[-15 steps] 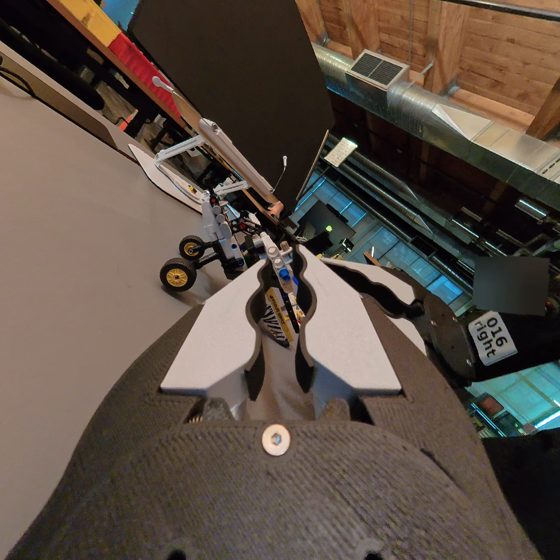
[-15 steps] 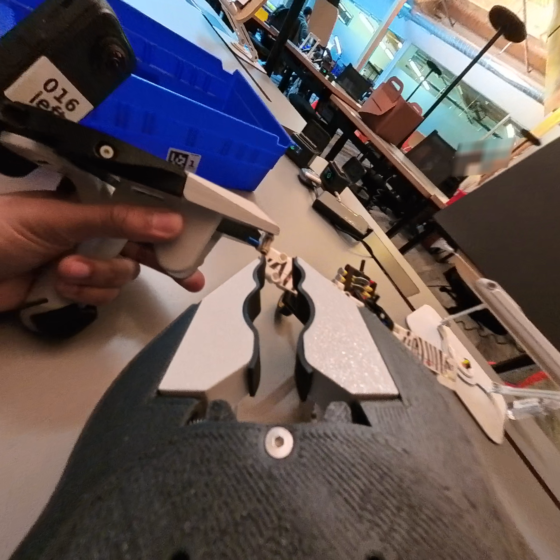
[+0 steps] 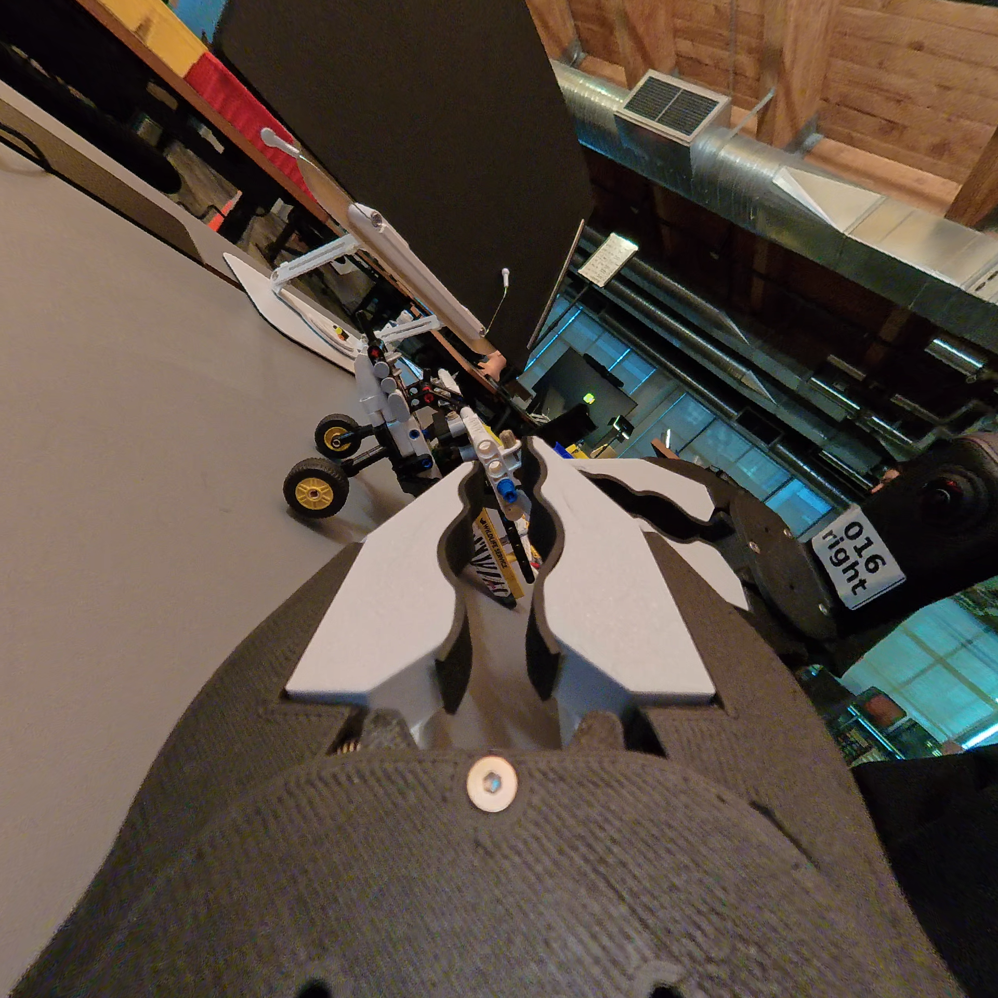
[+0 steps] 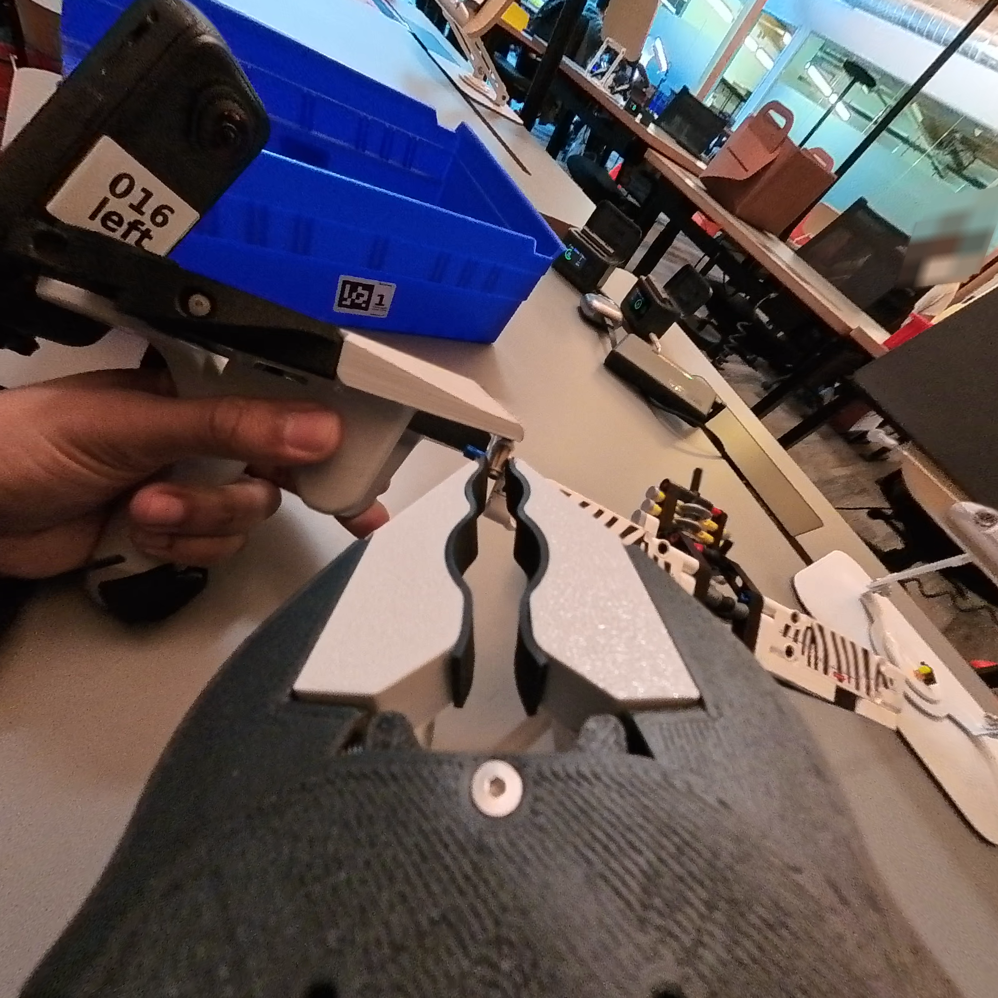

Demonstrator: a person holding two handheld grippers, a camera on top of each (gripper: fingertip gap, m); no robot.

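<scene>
- Left wrist view shows our left gripper [image 3: 499, 459] closed on a small white brick piece [image 3: 496, 454] with holes and a blue pin [image 3: 506, 487]. Both fingertips press on its sides.
- A little tan peg [image 3: 507, 436] sticks out of the top of that piece.
- Our right gripper [image 4: 498, 474] is almost shut. Its tips pinch that same tan peg [image 4: 497, 459], right under the left gripper's fingertips [image 4: 459, 413].
- A hand [image 4: 135, 459] holds the left gripper's handle.
- Just behind the piece, a toy brick car [image 3: 389, 426] stands on the grey table [image 3: 108, 432]. It has black wheels with yellow middles [image 3: 315, 490].
- From the right side, we see the toy's zebra-striped part [image 4: 826, 653] lying beside our right gripper.
- A blue bin [image 4: 351, 216] sits farther back on the table, behind the left gripper.
- A white flat stand [image 4: 842, 594] touches the toy's far end.
</scene>
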